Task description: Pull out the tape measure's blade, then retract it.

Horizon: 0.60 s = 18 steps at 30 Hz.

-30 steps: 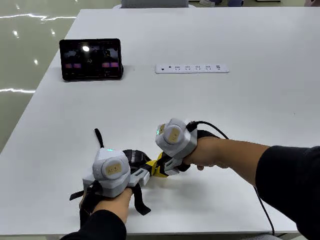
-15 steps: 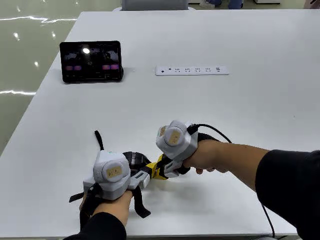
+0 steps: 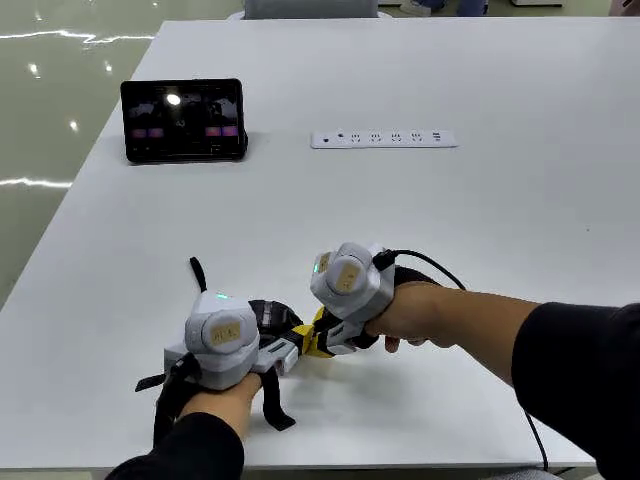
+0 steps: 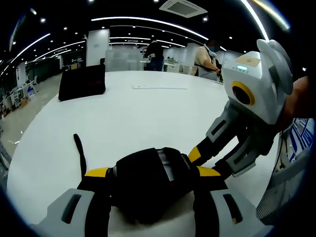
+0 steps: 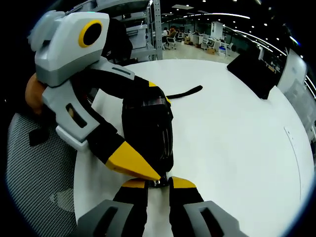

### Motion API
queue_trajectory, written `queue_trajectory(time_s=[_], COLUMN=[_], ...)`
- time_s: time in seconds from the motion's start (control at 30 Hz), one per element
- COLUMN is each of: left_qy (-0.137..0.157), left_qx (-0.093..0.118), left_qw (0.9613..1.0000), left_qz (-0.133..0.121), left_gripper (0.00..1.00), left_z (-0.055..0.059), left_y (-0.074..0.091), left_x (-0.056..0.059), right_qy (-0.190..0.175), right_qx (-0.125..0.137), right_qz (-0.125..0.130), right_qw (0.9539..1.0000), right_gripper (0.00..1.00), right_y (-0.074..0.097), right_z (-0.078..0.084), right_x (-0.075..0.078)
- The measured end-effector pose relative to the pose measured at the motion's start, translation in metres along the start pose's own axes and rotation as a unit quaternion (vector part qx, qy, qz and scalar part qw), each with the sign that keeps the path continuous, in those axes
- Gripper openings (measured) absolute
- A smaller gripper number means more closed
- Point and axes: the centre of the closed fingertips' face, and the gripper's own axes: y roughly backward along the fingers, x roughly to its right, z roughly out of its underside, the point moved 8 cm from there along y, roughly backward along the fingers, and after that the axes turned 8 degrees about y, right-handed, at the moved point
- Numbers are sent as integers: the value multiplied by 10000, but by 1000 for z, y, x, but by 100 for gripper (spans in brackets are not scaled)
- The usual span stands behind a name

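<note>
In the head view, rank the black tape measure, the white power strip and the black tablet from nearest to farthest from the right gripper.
1. Black tape measure, at the right gripper's jaws.
2. White power strip, far ahead, slightly right.
3. Black tablet, far ahead, well left.

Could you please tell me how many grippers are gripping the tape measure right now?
2. The left gripper clamps the black case of the tape measure from both sides. The right gripper pinches the blade tip at the case's mouth.
</note>
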Motion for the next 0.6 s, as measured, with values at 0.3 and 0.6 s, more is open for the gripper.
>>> queue_trajectory(time_s=[0.3,0.6], left_qy=[-146,-77], left_qx=[-87,-112], left_qw=[9996,9993], left_qz=[226,362], left_gripper=[61,70], left_z=[-3,-6], left_y=[3,11], left_x=[-4,-16], right_qy=[-43,-329], right_qx=[149,436], right_qz=[239,518], right_qw=[9996,9972], right_gripper=[14,19], right_y=[7,23], right_z=[0,13], right_x=[-2,-5])
